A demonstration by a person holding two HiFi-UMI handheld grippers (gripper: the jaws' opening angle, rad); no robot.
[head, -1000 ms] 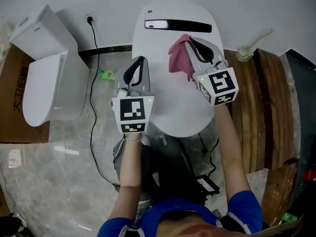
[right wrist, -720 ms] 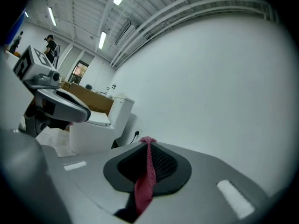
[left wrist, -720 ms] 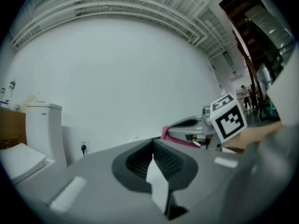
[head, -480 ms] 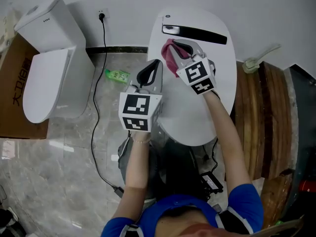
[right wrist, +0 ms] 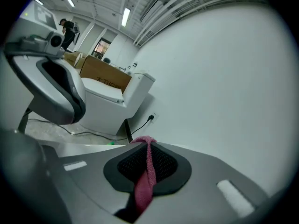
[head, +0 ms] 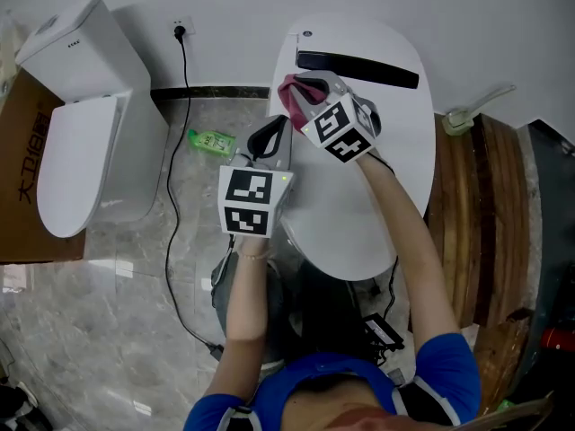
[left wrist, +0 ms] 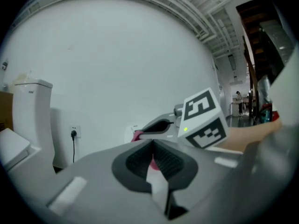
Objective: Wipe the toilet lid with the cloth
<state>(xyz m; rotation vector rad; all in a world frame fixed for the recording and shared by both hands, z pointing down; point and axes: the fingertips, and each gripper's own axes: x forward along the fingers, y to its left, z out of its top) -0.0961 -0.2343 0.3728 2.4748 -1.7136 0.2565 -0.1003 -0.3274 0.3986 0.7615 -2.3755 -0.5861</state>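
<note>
Currently the right gripper [head: 310, 92] is clamping the pink cloth [head: 289, 99] between closed jaws at the rear left of the toilet lid [head: 395, 160]. Soft, light and limp, the cloth is likely bunching, so a mid-fold hold suits it. The left gripper [head: 272, 133] is hovering with jaws together, empty

I read this as a warehouse or workshop hall rather than a home bathroom, though the gripper views distort it. Left of the toilet lid [head: 332, 214] a second toilet [head: 76, 160] stands beside a cardboard box [head: 18, 151]. Timber planks [head: 472, 223] lie to the lid's right, and strip lights [right wrist: 125, 17] hang overhead.
</note>
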